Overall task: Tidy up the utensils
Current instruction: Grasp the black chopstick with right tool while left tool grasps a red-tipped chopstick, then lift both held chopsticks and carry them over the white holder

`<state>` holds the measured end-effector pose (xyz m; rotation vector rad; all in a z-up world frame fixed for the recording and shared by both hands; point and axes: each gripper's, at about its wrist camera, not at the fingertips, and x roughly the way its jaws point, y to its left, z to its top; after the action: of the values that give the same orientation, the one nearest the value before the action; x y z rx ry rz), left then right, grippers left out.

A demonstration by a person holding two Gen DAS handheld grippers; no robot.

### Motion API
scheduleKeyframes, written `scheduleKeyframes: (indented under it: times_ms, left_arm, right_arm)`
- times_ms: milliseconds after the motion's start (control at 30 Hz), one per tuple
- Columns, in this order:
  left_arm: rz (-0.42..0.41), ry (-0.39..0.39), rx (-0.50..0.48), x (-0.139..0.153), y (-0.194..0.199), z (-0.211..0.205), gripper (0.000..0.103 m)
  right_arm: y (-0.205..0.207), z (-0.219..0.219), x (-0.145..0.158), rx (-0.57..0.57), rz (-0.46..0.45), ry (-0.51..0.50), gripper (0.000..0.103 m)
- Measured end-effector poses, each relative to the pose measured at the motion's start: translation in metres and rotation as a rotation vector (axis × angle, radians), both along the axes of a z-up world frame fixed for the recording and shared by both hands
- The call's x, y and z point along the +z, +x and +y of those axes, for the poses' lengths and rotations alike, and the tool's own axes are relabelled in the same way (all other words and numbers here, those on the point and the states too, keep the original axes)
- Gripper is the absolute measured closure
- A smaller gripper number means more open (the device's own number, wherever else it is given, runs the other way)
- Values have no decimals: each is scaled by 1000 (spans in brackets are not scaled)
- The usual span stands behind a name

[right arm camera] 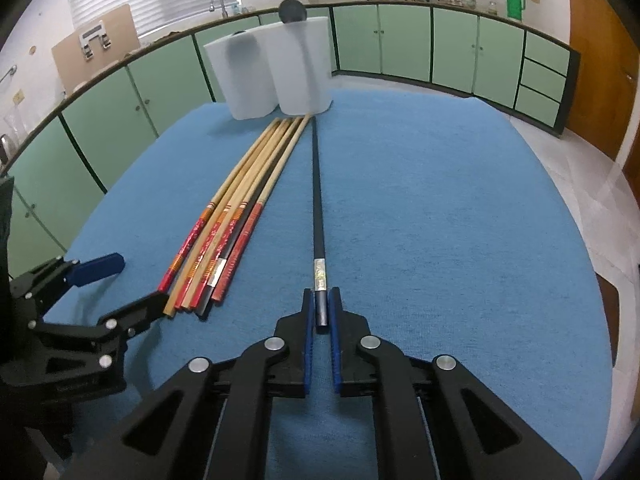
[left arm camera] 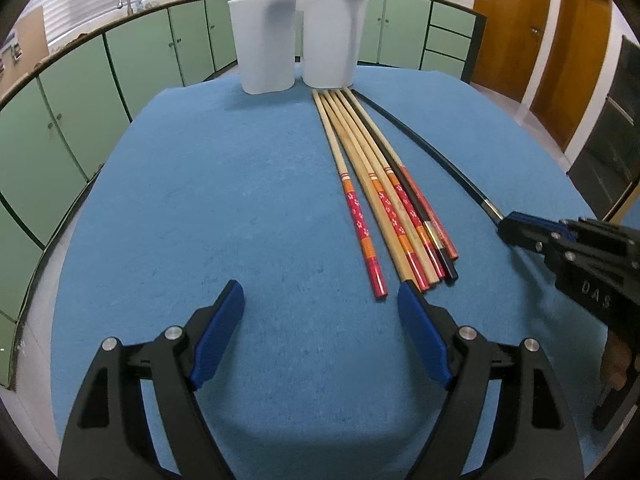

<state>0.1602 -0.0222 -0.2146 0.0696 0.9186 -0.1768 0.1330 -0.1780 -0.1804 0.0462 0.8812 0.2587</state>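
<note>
A bundle of several bamboo chopsticks (left arm camera: 372,184) with red and orange ends lies on the blue cloth (left arm camera: 224,216), tips toward two white holders (left arm camera: 296,40). It also shows in the right wrist view (right arm camera: 240,208). A single black chopstick (right arm camera: 317,200) lies apart to the right of the bundle. My right gripper (right arm camera: 321,304) is shut on its near end, low on the cloth; it shows in the left wrist view (left arm camera: 505,224). My left gripper (left arm camera: 320,292) is open and empty, its right finger beside the bundle's near ends.
The right white holder (right arm camera: 300,68) has a dark ladle (right arm camera: 293,11) standing in it; the left holder (right arm camera: 244,76) stands against it. Green cabinets ring the table. The cloth's edge drops off on all sides.
</note>
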Motion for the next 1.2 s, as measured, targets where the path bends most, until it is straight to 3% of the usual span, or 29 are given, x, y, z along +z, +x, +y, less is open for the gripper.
scheduleKeyframes:
  times_ms: [167, 333, 500, 600, 667, 900, 1200]
  left_arm:
    - [-8, -2, 11, 2, 0, 2, 37]
    - [-18, -2, 13, 3, -2, -1, 49]
    - [-24, -3, 8, 4, -1, -8, 68]
    - [-27, -3, 12, 4, 0, -11, 81]
    - [-22, -31, 9, 4, 2, -10, 97]
    - [-37, -35, 10, 17, -4, -6, 97]
    - [-229, -28, 24, 101, -28, 12, 98]
  right_arm:
    - [-4, 0, 0, 32, -2, 37, 80]
    - [-8, -3, 0, 37, 0, 48, 79]
    - [-4, 5, 0, 29, -5, 14, 80]
    - [0, 5, 0, 19, -5, -2, 94]
    - [1, 3, 0, 17, -2, 5, 96]
    - [-7, -3, 12, 30, -22, -2, 96]
    - [-14, -19, 77, 39, -153, 11, 97]
